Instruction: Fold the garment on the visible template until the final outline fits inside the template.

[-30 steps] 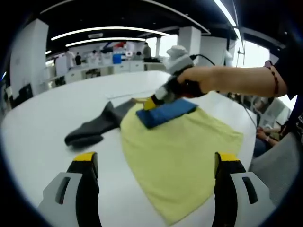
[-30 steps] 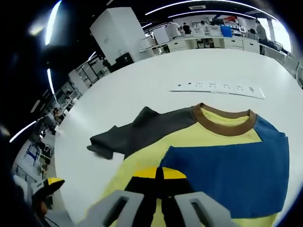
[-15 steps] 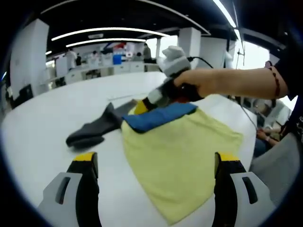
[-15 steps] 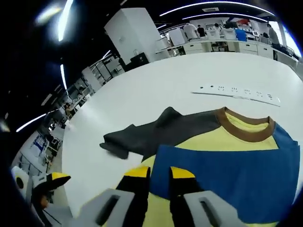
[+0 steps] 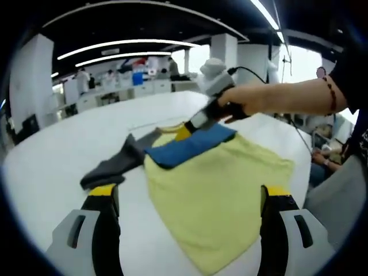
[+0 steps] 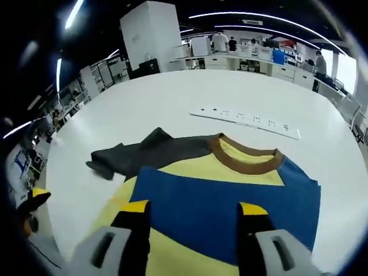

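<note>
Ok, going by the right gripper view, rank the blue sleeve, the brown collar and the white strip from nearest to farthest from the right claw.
1. Blue sleeve: folded over the yellow body, right between the open claw tips.
2. Brown collar: beyond the sleeve, at the shirt's top.
3. White strip: farthest, lying on the table past the collar.

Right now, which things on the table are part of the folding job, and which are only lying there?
Part of the job:
- garment, yellow body, blue sleeve folded across, grey sleeve spread out
- right claw, open over the blue sleeve
- left claw, open

Only lying there:
- white strip with dark marks on the table
</note>
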